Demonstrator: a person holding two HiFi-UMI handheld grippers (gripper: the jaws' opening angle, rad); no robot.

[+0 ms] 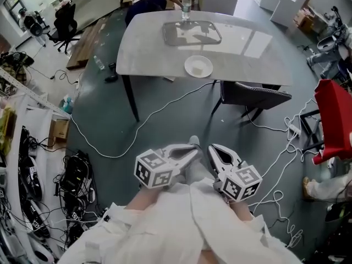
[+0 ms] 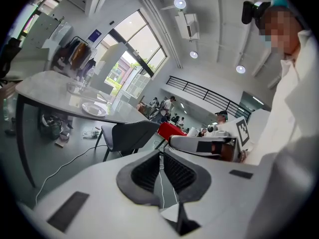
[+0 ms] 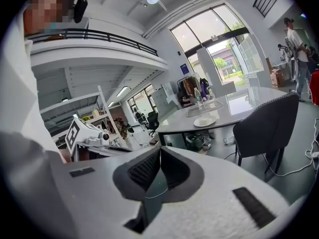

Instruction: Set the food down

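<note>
While we are standing well back from the table (image 1: 148, 43), we are holding the left gripper (image 1: 187, 152) and right gripper (image 1: 217, 154) near our body, jaw tips meeting, gripping nothing. A white plate (image 1: 198, 66), clear tray (image 1: 165, 34) and bottle (image 1: 186, 5), its label too small to read, are sitting there; we cannot tell where the food is.

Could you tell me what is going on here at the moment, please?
A person stands back from the table, holding a claw in each hand low by the body. The left claw and right claw are both shut with nothing in them, so no food is being carried. On the table sit a white plate, which looks empty, a clear tray and a bottle.
</note>
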